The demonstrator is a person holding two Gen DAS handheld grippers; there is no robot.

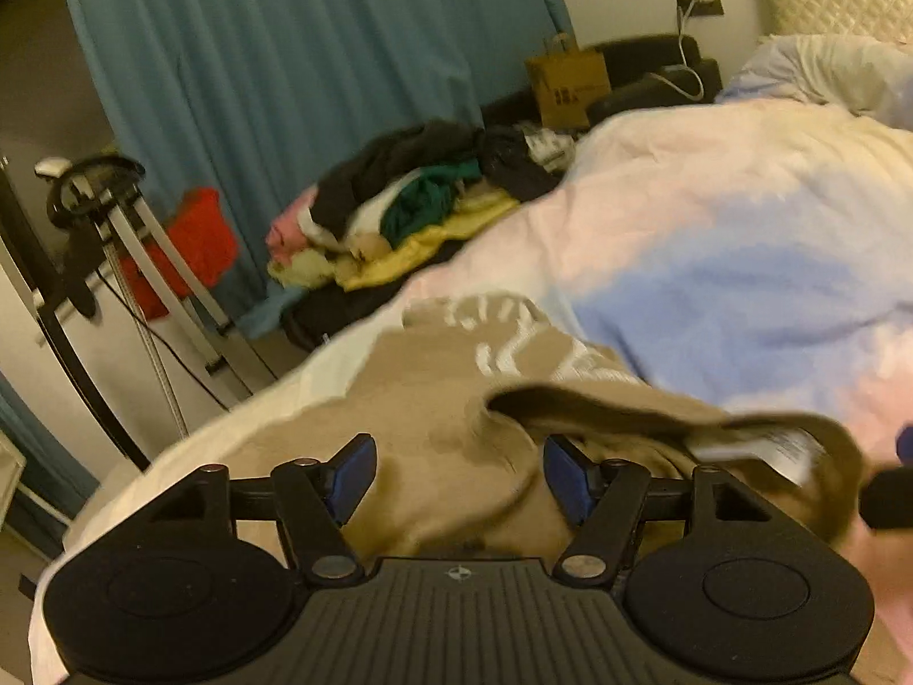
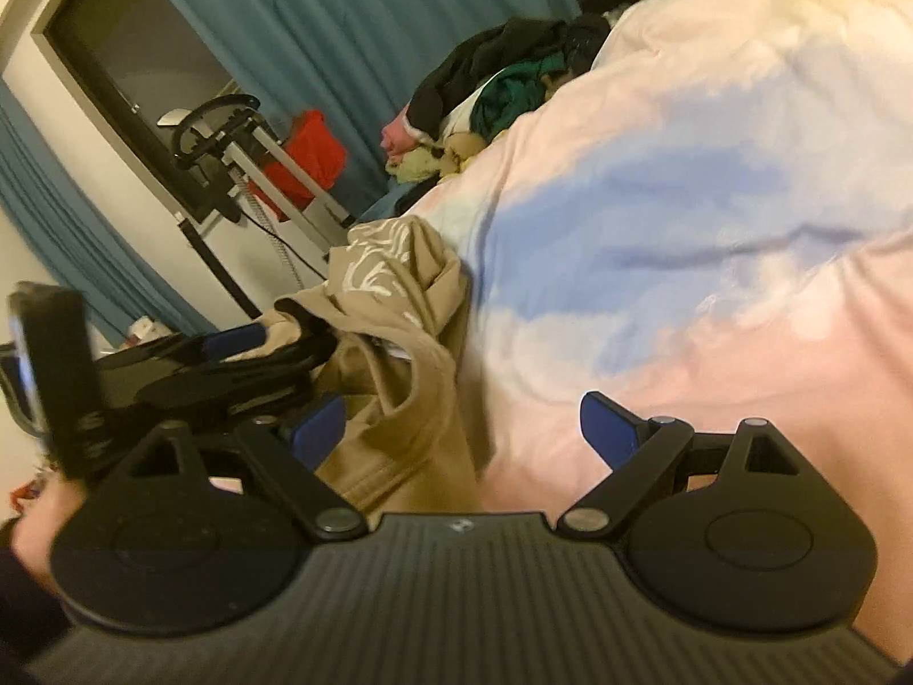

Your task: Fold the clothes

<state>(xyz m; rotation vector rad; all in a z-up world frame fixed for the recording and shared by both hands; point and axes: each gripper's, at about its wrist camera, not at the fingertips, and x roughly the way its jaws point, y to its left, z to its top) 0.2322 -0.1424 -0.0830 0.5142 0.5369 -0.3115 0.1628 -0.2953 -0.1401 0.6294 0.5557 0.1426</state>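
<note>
Clothes to fold sit on a bed. The one in play is a tan shirt [image 1: 433, 399] with white print on it. It lies bunched up on the near edge of the bed, on top of a soft blanket [image 1: 713, 262] that is pink, blue and pale yellow.

The left tongs [image 1: 459, 476] are wide apart. Their blue pads [image 1: 356, 471] hang just over the tan shirt, one on each side of a rumpled part. They do not pinch anything. A flap of the shirt with a white tag rises up on the right side of that view.

The right tongs [image 2: 462, 428] are wide apart too. The edge of the shirt [image 2: 399, 354] lies between their two fingers, closer to the left one, but they do not squeeze it. In the right wrist view the left tongs [image 2: 251, 354] show up on the far side of the shirt, right next to it.

Far back, a heap of other clothes [image 1: 411, 211] waits beside the blanket. It has black, green, yellow and pink things in it. Behind it hangs a blue curtain [image 1: 274, 68]. A brown paper bag [image 1: 568, 83] stands near the wall. Something red [image 1: 194, 245] sits by a metal stand [image 1: 114, 217] on the left.
</note>
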